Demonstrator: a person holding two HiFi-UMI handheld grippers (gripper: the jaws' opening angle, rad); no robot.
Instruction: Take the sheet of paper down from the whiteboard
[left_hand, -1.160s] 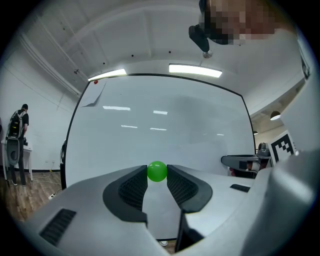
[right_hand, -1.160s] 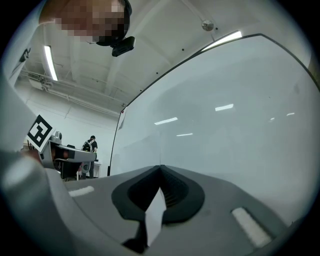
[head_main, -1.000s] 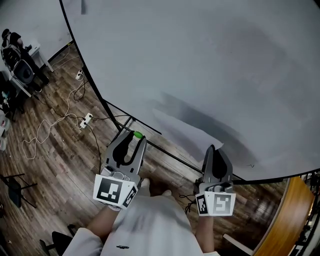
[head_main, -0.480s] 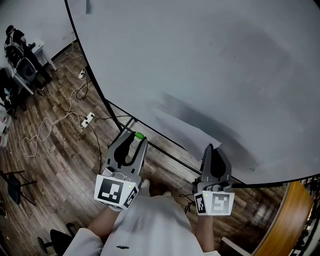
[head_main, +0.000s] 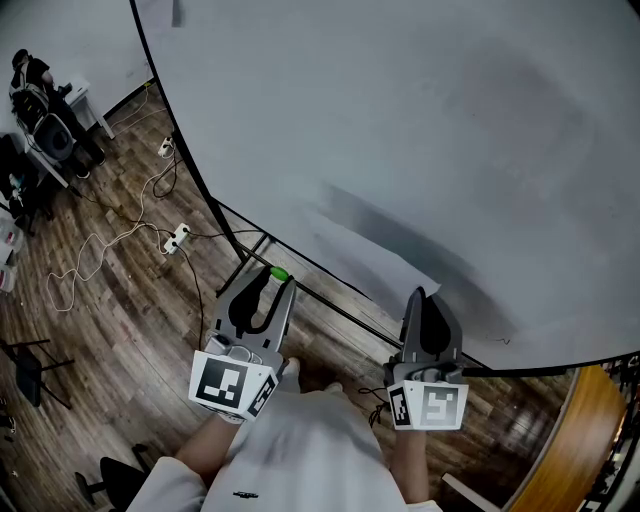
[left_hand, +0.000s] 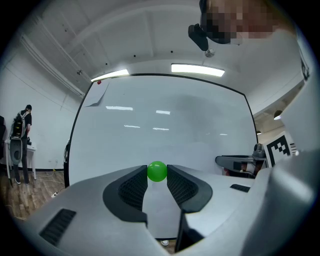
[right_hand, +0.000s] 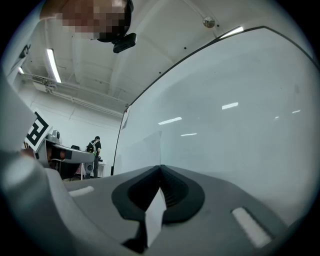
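Note:
The sheet of paper (head_main: 365, 258) lies against the lower part of the big whiteboard (head_main: 420, 120). My right gripper (head_main: 421, 294) is shut on the sheet's lower right corner. In the right gripper view the paper's edge (right_hand: 155, 212) runs between the closed jaws of the right gripper (right_hand: 160, 167), and the sheet (right_hand: 142, 152) stretches ahead along the board. My left gripper (head_main: 278, 277) hangs left of the sheet, below the board's edge, shut on a small green round magnet (head_main: 278, 271). The left gripper view shows that green magnet (left_hand: 157, 171) pinched between the jaw tips.
Another small sheet with a red magnet (left_hand: 98, 83) hangs at the board's top left corner. Cables and a power strip (head_main: 175, 238) lie on the wooden floor. A person and chairs (head_main: 40, 120) are at the far left. A wooden tabletop (head_main: 580, 440) is at the lower right.
The head view has shifted slightly. Both grippers keep their places and their grips.

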